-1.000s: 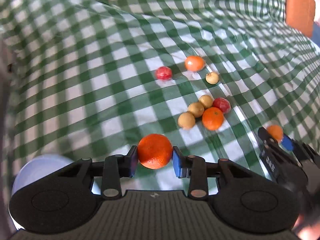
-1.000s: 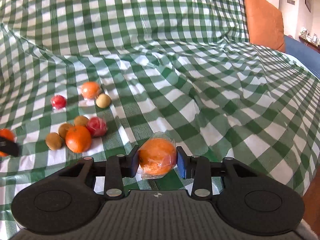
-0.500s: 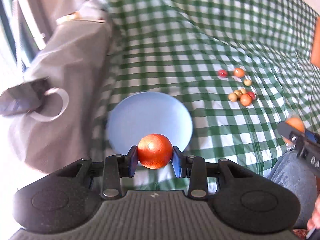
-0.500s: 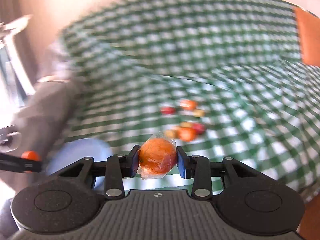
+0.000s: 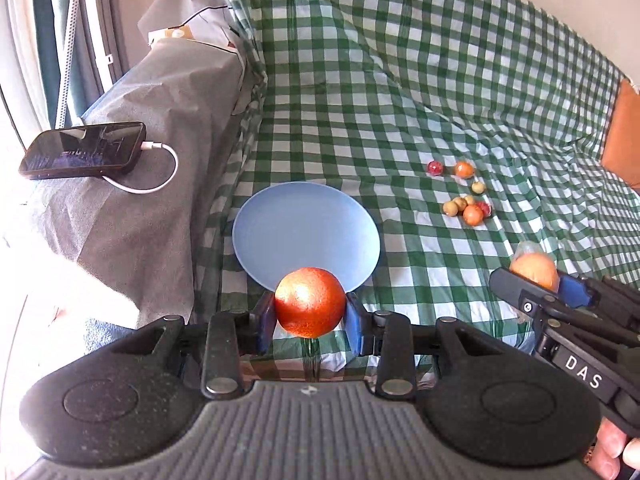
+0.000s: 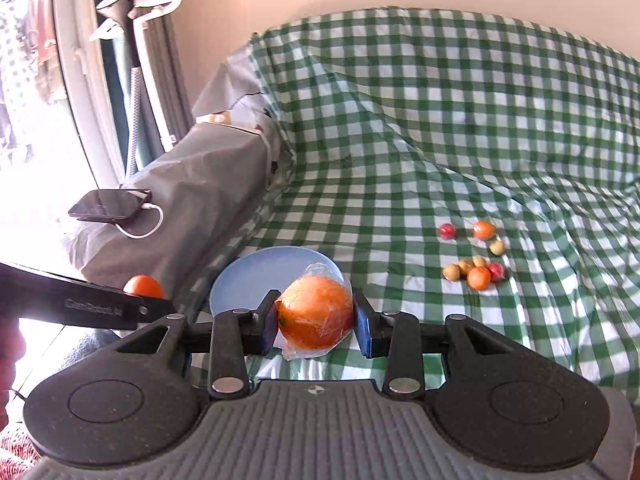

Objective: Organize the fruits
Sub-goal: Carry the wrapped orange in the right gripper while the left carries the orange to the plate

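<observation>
In the left wrist view, the left hand-held gripper (image 5: 310, 316) now hangs farther back, grasping a glossy bare orange (image 5: 310, 302) above the blue plate's (image 5: 280, 236) near rim. In the right wrist view, the right hand-held gripper (image 6: 316, 322) clasps a plastic-wrapped orange (image 6: 315, 318), the plate now behind it.

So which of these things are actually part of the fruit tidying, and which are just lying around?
Part of the job:
- bare orange in the left gripper
- plastic-wrapped orange in the right gripper
- blue plate, nothing on it yet
- loose fruits on the checked cloth

Just lying about:
- phone with its white cable
- grey cover under the phone
- orange cushion
</observation>
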Motion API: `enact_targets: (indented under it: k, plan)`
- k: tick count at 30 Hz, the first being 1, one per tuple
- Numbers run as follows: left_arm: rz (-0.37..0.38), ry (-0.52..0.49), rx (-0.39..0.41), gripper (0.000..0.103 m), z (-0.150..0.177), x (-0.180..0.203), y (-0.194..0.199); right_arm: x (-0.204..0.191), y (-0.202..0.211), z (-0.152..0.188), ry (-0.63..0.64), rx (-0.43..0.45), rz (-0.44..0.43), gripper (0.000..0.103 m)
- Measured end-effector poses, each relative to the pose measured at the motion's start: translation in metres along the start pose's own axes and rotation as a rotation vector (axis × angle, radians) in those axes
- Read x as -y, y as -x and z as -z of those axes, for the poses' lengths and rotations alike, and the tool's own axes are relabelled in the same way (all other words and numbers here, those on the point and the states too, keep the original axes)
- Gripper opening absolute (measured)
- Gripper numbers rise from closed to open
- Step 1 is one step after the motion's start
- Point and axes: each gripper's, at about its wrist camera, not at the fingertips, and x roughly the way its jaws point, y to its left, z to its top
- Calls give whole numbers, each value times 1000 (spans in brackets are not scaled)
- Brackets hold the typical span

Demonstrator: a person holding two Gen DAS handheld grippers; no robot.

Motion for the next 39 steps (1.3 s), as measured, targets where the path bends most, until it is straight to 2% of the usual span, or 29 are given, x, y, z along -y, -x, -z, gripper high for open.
enact_targets:
  k: [9, 21, 29, 39]
  plan:
    - [2, 29, -4, 40, 1, -13, -3, -8, -11, 6, -2, -35, 12, 39]
    - [11, 59, -60, 40, -12, -30, -35, -15, -37, 7, 8, -104, 20, 39]
    - [-18, 79, -71, 40, -44, -37, -75, -22, -77, 2, 63, -141, 43, 39]
    - [-43, 39, -157, 40, -69, -33, -153, -33, -151, 3, 159, -221, 30, 39]
